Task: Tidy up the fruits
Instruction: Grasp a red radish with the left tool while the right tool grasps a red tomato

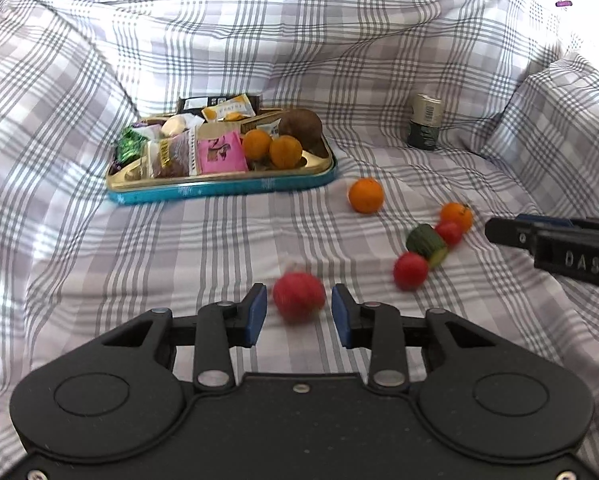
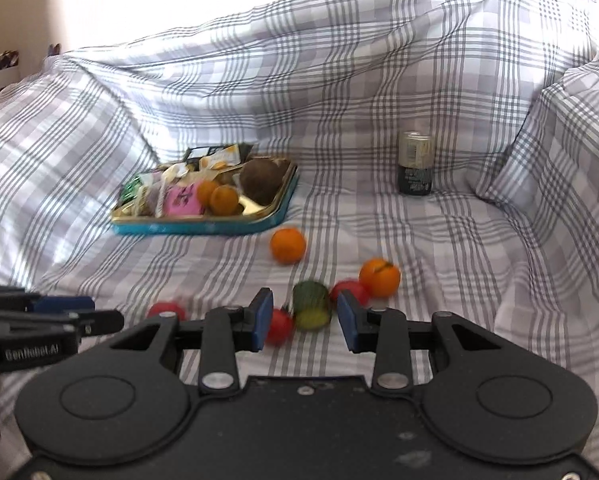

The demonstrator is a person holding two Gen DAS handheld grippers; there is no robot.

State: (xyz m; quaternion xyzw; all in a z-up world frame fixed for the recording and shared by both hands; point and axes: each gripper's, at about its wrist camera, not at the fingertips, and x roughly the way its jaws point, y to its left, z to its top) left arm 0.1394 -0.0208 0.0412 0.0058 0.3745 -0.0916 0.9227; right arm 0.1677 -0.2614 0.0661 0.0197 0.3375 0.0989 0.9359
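Left gripper (image 1: 299,295): jaws are standing parted with a modest gap and gripping nothing. A red fruit (image 1: 298,298) is lying on the sheet (image 1: 179,240), on the near side of the tray (image 1: 219,189), dead ahead of this gap and just past the pads, with daylight showing on both sides of it. It is roundish, so no long axis is mattering.

Right gripper (image 2: 304,298): jaws are likewise parted and empty. It is pointing at a green piece (image 2: 310,308), lying right of the tray's near corner with its cut face toward the camera.

Judgement: the left hand is sitting nearer the red fruit. A straight push forward and down looks needed before closing. The fruit is blurred, so the exact clearance is unclear.
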